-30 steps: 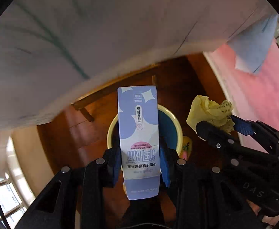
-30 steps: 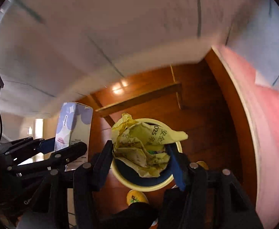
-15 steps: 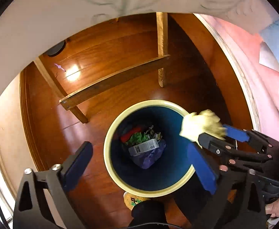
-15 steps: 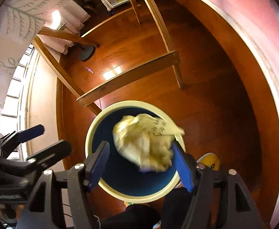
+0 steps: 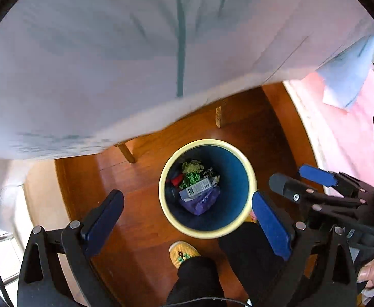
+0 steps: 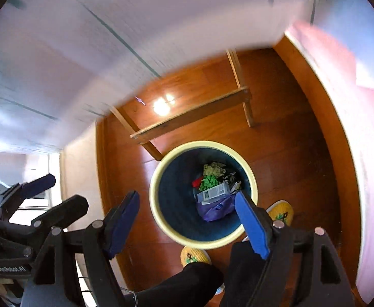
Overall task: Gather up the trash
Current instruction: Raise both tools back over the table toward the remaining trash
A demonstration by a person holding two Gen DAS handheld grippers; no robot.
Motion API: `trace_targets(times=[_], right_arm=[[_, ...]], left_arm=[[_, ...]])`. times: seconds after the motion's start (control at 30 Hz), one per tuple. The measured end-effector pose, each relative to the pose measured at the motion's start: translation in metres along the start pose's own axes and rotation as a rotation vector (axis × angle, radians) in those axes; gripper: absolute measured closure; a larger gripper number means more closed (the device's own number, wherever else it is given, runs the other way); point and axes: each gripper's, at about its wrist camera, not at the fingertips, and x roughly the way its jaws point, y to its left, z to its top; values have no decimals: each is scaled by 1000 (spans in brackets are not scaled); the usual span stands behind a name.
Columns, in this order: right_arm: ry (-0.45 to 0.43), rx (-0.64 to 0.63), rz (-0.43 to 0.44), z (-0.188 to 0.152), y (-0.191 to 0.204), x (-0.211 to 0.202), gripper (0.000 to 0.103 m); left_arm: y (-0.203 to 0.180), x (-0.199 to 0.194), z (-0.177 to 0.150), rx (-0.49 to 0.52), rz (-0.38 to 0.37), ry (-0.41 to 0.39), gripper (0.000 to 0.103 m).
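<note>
Glossy wood floor [image 6: 276,153], smooth plastic bin [image 6: 161,220] w/ crumpled paper [image 6: 213,170], cloth tablecover [image 5: 110,51].

A round bin [image 5: 248,176], cream-rimmed and blue inside, stands upright on the wooden floor. At its bottom lie a white carton [image 5: 195,188], a purple bag [image 5: 202,203] at 6 o'clock, and green crumpled paper [image 5: 190,177] at 12.

1. A pale tablecloth [image 5: 110,64], streaked by motion blur, fills the left wrist view from 9 to 2 o'clock and hides the table.
2. Print on the box [image 6: 213,192] in the bin [image 6: 156,179] is too small to read.
3. At 6 o'clock, dark trouser legs [image 6: 187,281] run off the frame.
4. A hand [image 5: 373,271] at 4 o'clock is cut off.
</note>
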Motion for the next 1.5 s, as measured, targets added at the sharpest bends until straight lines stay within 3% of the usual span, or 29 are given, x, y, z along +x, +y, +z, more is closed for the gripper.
trace_targets(times=[0.27,0.5,0.8,1.0,1.17,1.33,1.5], right_arm=[[-107,-57,-11,18,49,-139,26],[-288,-126,-18,39,88,-255,26],[-462,-219,-58,72,123,-327,26],[-489,-267,-80,96,149,-340,26],[-464,-276,-61,120,161,-340,26],[-433,-323,-37,164,170,-328,26],[-407,-409,24,231,175,-307,26]], left_arm=[[4,-142,10,7,2,-113,4],[2,-258,38,23,35,-302,4],[12,-349,76,-7,32,-513,4],[29,-373,96,-47,37,-582,4],[44,-375,112,-92,41,-594,4],[59,-366,143,-154,94,-597,4],[85,-336,194,-300,128,-529,4]])
